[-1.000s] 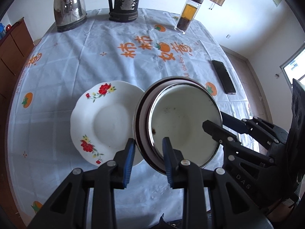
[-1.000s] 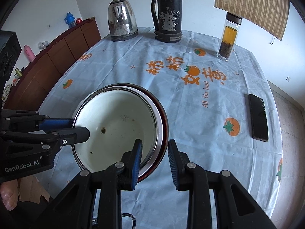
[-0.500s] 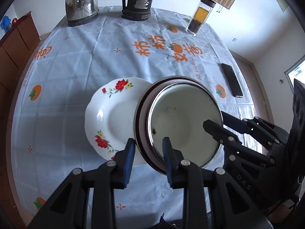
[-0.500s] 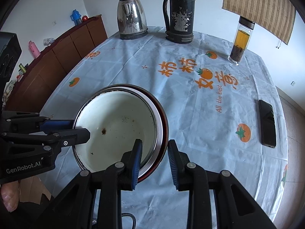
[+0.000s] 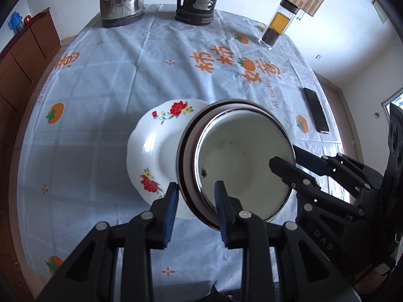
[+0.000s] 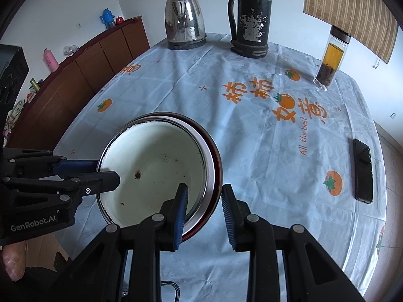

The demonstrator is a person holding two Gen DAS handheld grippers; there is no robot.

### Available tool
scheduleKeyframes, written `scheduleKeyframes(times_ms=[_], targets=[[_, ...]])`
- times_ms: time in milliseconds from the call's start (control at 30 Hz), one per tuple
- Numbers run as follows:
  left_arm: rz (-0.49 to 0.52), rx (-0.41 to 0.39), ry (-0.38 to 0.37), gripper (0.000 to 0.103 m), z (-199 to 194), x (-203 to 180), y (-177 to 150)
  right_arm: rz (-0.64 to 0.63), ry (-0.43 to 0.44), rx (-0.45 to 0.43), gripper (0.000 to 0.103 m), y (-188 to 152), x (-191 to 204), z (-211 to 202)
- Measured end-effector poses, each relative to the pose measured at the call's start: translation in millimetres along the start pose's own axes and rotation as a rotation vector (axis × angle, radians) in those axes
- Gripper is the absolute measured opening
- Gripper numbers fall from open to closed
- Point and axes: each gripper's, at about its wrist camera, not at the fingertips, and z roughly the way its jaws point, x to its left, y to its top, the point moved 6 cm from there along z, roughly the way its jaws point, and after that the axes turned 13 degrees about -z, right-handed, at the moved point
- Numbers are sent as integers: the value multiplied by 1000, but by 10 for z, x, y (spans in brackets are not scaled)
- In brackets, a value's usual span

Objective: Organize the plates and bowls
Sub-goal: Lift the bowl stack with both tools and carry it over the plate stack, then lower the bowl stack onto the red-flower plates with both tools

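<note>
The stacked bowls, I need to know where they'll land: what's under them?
Under the stacked bowls lies the flowered white plate on the tablecloth. The plate's right part is covered by the bowls.

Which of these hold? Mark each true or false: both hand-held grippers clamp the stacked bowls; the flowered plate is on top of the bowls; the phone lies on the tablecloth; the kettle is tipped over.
1. Left hand-held gripper and right hand-held gripper both clamp the stacked bowls: true.
2. Flowered plate on top: false, it lies on the tablecloth, partly behind the bowls.
3. Phone on the tablecloth: true.
4. Kettle tipped: false, upright.
</note>
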Motion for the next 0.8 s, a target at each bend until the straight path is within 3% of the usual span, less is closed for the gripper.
scheduleKeyframes(times_ms=[800], targets=[[-68, 36, 39, 27, 183, 196, 86, -44, 57, 33, 30, 130, 67, 294]])
